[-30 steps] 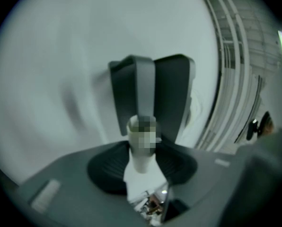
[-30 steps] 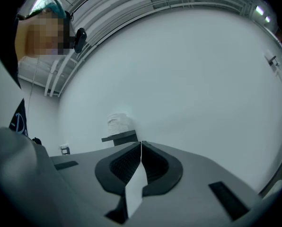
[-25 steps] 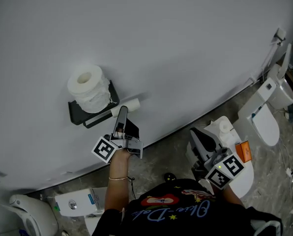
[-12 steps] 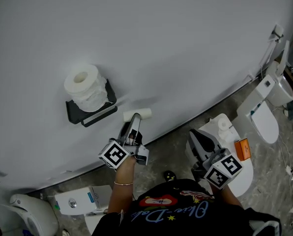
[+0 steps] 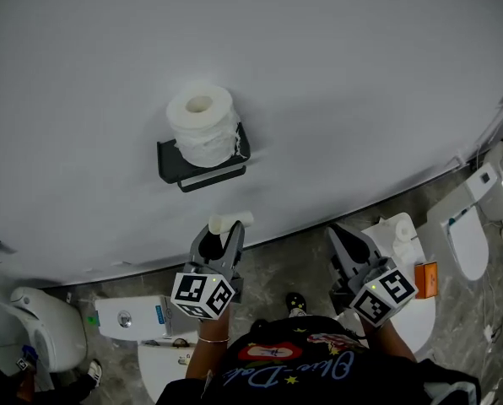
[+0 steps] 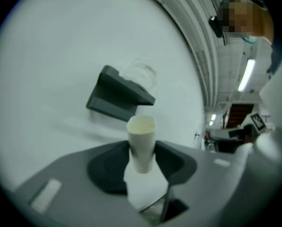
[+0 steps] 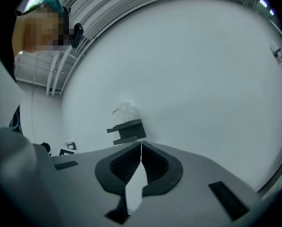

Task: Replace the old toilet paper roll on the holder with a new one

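Observation:
A black wall holder (image 5: 202, 167) carries a full white toilet roll (image 5: 201, 118) on its top shelf. My left gripper (image 5: 221, 241) is shut on the empty cardboard tube (image 5: 230, 221), which pokes out past its jaws below and right of the holder, clear of it. The left gripper view has the tube (image 6: 141, 143) upright between the jaws of the left gripper (image 6: 142, 161), with the holder (image 6: 117, 97) and roll (image 6: 139, 72) behind. My right gripper (image 5: 350, 245) is shut and empty, further right. From the right gripper view, that gripper (image 7: 141, 149) faces the holder (image 7: 127, 131) from a distance.
The white wall (image 5: 336, 74) fills most of the view. Several white toilets stand along its foot: one at the right (image 5: 458, 230), one under my right gripper (image 5: 403, 264), one at lower left (image 5: 45, 344). An orange box (image 5: 426, 278) lies on the middle toilet.
My left gripper has pulled the cardboard tube off the holder's bar, back towards me, and rolled. The right gripper has shifted slightly. The head view has swung, so the holder sits further right.

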Tool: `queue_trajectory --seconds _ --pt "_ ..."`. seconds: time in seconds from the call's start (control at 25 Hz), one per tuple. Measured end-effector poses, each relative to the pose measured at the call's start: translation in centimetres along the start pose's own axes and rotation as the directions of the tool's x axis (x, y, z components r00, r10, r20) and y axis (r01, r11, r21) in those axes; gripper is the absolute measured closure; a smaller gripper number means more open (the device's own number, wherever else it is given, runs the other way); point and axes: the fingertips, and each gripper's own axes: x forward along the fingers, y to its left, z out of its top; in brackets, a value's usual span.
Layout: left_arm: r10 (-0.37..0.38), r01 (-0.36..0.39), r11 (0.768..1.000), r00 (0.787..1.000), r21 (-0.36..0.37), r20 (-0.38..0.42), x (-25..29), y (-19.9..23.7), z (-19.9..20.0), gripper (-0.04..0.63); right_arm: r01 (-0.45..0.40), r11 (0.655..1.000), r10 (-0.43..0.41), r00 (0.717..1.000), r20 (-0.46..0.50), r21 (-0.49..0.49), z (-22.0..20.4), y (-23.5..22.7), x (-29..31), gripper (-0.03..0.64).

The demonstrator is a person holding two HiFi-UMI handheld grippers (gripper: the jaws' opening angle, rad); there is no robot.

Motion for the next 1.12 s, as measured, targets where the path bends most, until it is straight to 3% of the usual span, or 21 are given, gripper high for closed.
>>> queue_trajectory --seconds 0.16,0.36,0.68,0.88,1.12 --pt "0.067 -0.067 0.982 0.998 0.179 0.006 -2.8 0.8 1.1 0.428 -0.051 0.999 0.051 0.999 -0.016 0.005 -0.5 1.4 2.0 0.604" --pt "0.109 -0.105 0.945 0.994 0.311 0.002 -4.4 1.1 1.9 0.428 -0.093 0.996 0.094 0.995 -0.031 0.009 -1.2 2.9 3.6 0.604" --pt "0.086 -0.096 0.946 0.995 0.31 0.045 -4.7 0.4 3.9 0.43 -0.099 0.995 0.099 0.994 -0.037 -0.01 -1.3 3.8 4.0 0.604" --pt "0.083 -0.09 0.934 0.996 0.346 0.033 -4.6 0.2 3.9 0.428 -0.179 0.983 0.177 0.981 0.074 0.026 0.4 4.7 3.5 0.604" --pt "0.081 -0.091 0.93 0.996 0.357 0.041 -4.8 0.3 4.3 0.428 -0.237 0.968 0.243 0.968 0.06 -0.087 1.3 6.2 4.4 0.603"
